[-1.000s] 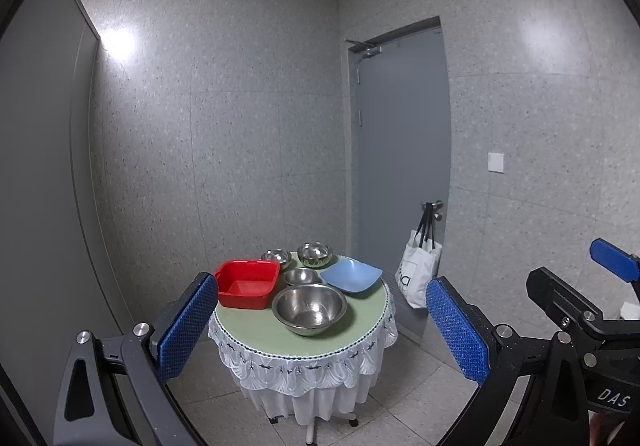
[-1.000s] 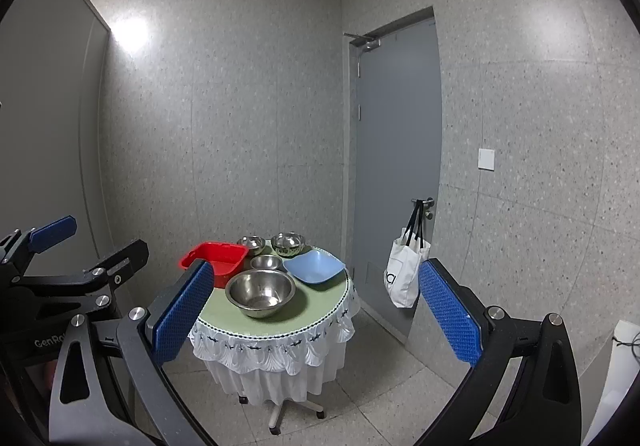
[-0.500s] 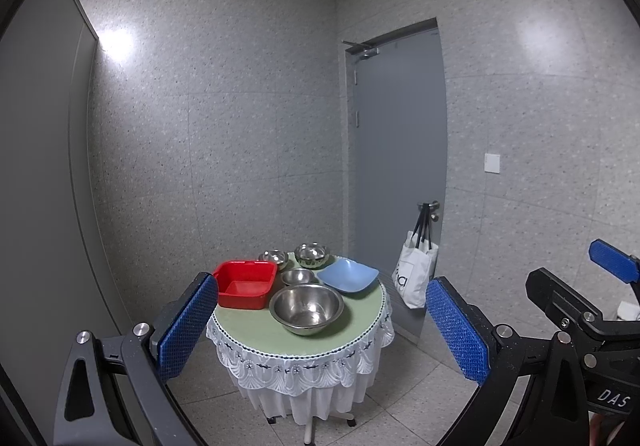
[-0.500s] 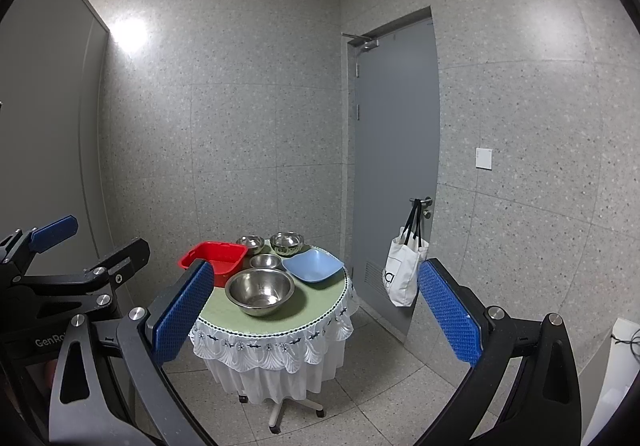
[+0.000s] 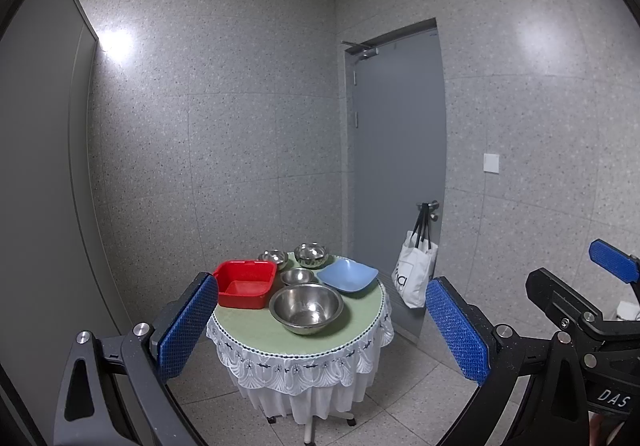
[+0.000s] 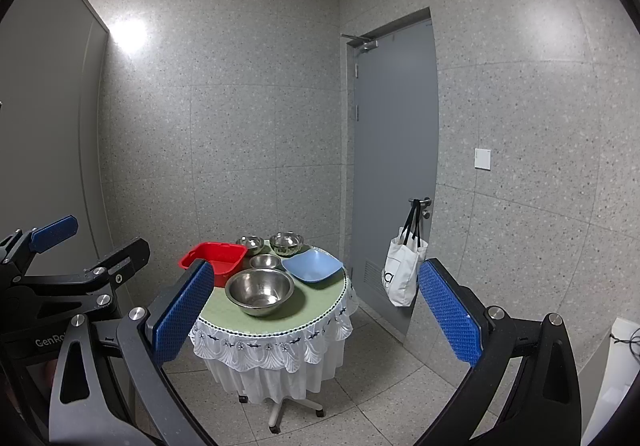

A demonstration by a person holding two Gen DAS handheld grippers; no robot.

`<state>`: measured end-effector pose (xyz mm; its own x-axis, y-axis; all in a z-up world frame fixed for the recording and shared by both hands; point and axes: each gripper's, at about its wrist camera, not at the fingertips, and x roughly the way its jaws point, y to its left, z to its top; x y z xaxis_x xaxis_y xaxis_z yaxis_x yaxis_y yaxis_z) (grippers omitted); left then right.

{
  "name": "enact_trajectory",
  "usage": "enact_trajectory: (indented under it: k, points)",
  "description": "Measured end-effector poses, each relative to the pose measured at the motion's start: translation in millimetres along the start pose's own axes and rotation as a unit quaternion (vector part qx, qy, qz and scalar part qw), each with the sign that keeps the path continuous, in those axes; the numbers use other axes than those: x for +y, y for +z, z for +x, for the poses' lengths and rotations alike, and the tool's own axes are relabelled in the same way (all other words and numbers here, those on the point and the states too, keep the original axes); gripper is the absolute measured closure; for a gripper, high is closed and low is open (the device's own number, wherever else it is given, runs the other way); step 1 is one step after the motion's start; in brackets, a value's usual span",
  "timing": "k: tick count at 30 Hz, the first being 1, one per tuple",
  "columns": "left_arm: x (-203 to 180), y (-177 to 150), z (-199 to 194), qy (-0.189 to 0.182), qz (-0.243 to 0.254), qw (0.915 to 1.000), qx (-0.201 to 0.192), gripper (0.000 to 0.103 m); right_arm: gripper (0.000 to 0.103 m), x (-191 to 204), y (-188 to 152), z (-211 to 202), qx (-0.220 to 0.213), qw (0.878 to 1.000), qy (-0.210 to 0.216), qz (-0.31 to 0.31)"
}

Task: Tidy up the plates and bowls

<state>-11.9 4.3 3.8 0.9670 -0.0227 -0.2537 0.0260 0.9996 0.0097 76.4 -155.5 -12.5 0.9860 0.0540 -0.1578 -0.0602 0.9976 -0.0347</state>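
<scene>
A small round table with a green top and white lace skirt stands ahead; it also shows in the right wrist view. On it are a large steel bowl, three smaller steel bowls behind it, a red square tub at the left and a blue square plate at the right. My left gripper is open and empty, well short of the table. My right gripper is open and empty too, also far back.
A grey door stands right of the table with a white tote bag hanging from its handle. Speckled grey walls close the corner behind. The table stands on a wheeled base on a tiled floor.
Both views drift slightly; the table sits a little lower and to the left in frame than a second ago. Both grippers stay open and nothing on the table has moved.
</scene>
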Motion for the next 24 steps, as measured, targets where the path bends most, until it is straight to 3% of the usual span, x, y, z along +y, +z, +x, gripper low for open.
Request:
enact_trajectory:
  k: [24]
  points:
    - [-24.5,1.0,1.5,0.019,-0.002,0.9997,0.018,0.0,0.0,-15.4,-5.2,7.1,0.02,1.0,0.024,0.002]
